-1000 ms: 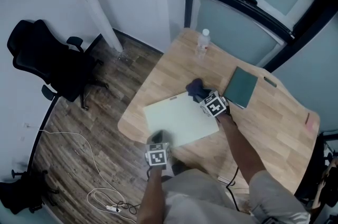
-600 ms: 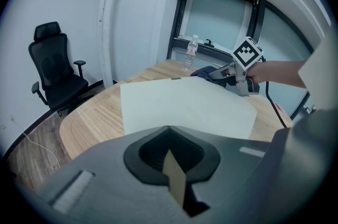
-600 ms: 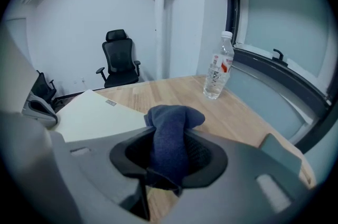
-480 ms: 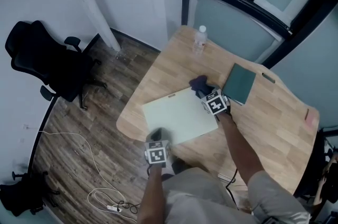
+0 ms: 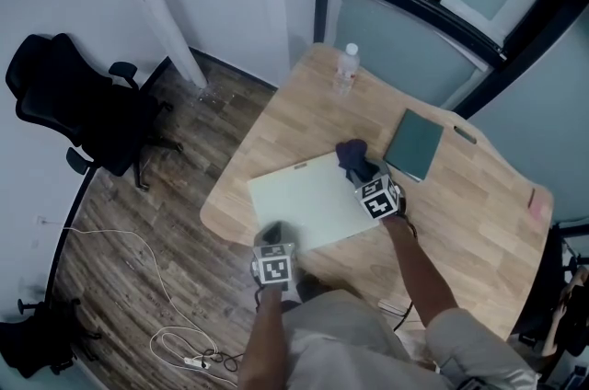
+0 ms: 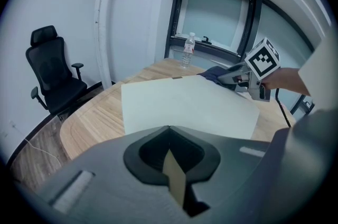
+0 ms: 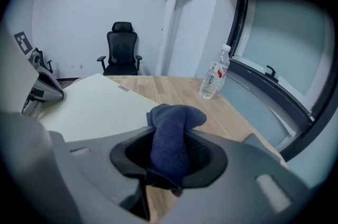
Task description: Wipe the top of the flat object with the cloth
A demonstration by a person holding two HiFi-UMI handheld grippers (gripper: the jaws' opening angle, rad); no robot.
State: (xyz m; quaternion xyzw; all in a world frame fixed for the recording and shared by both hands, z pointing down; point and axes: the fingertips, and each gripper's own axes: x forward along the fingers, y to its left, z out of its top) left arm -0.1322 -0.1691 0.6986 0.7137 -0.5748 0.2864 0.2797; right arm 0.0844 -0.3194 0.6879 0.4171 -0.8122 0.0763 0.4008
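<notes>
office chair [image 5: 83,117]: black, on the wood floor far left, well apart from the tabletop
cable [image 5: 184,347]: white, coiled on the floor, near left
left hand-held gripper [image 5: 273,241]: at the near edge of the flat object, by its near left corner; jaws clenched together, only a thin tan sliver between them, cannot tell what it is
flat object [image 5: 313,200]: pale green sheet lying flat on the near left part of the tabletop, one corner over the near edge
bottle [image 5: 346,66]: clear plastic, upright, far left end of the tabletop, well apart from the sheet
cloth [image 5: 351,154]: dark blue, bunched, at the far right corner of the flat object
right hand-held gripper [image 5: 363,170]: jaws grasping the cloth, the wad sticks out past the jaw tips; sits over the right edge of the flat object
book [image 5: 416,144]: dark green, flat, just right of the cloth, apart from the sheet
tabletop [image 5: 479,213]: light wood, rounded corners, bare on its right half
</notes>
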